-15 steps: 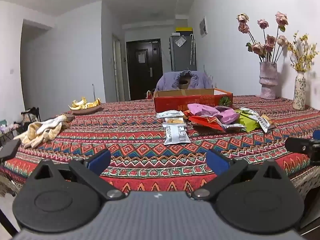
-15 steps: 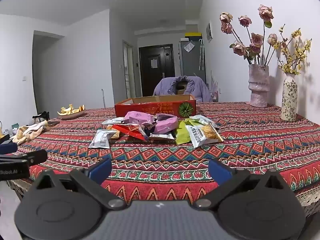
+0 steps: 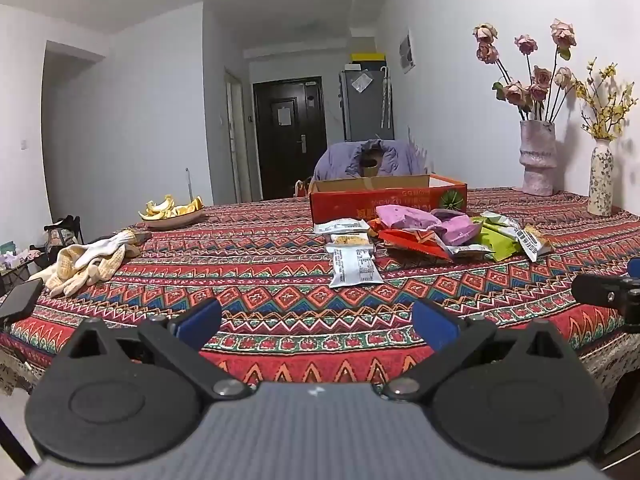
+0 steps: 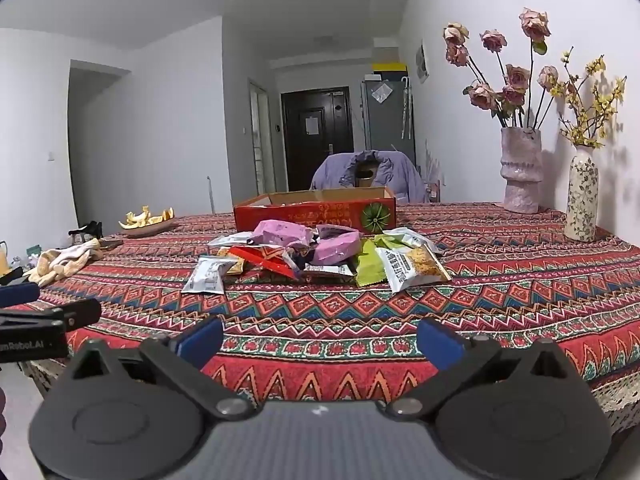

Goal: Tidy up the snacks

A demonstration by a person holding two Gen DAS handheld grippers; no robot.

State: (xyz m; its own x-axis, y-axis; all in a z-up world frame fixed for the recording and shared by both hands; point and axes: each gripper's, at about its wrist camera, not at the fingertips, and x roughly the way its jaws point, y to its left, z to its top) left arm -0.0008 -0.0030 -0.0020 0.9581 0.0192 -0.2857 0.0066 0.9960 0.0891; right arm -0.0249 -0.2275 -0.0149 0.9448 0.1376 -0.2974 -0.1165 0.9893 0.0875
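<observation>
left tongs [image 3: 316, 322] agape, table edge [image 3: 304, 368] near

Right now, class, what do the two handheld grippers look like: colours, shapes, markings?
Each has black plastic linkage arms on round black discs, a grey ribbed body, and blue-padded fingers: left gripper, right gripper. White lettering shows on the left gripper's black side in the right wrist view.

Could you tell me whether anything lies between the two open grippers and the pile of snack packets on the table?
Nothing visible does. Only bare patterned tablecloth lies between the open right gripper and the snack packets, and likewise ahead of the open left gripper. The gloves lie off to the left, and the red box stands behind the pile.
</observation>
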